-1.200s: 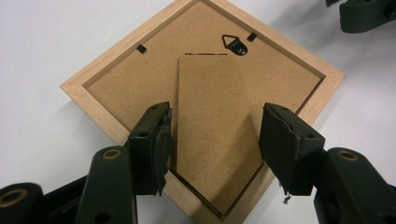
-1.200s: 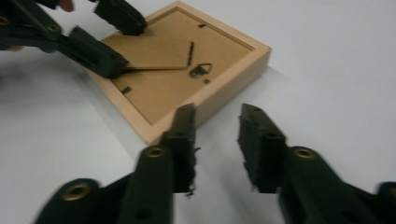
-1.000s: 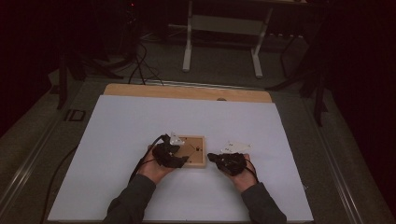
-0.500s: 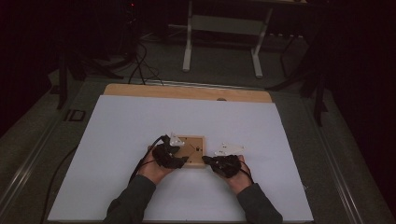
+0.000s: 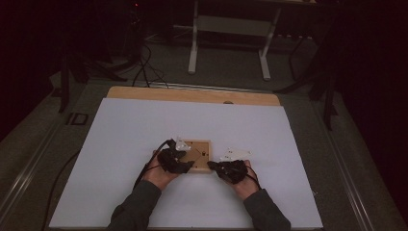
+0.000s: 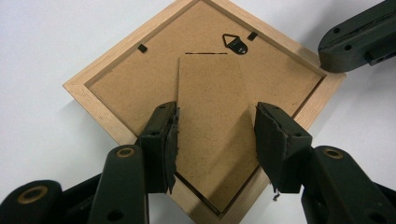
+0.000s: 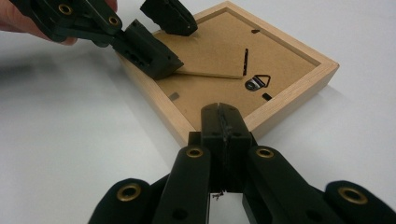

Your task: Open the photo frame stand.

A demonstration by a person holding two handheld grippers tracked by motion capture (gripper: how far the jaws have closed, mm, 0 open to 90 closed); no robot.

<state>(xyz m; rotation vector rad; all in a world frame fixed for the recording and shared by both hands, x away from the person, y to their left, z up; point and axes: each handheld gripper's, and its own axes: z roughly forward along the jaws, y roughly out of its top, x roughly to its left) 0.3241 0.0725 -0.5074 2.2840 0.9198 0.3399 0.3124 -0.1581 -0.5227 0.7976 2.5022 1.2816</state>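
Two grippers at the face-down picture frame mid-table | left gripper: jaws just closing, straddling easel stand, pads not yet pressing | right gripper: shut, empty, bracing frame's corner | next: pinch stand, swing it out gently.

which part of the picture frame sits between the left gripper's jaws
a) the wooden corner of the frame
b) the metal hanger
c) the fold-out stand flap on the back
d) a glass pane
c: in the left gripper view, the left gripper has a jaw on each side of the stand flap on the picture frame back, with the hanger farther up.
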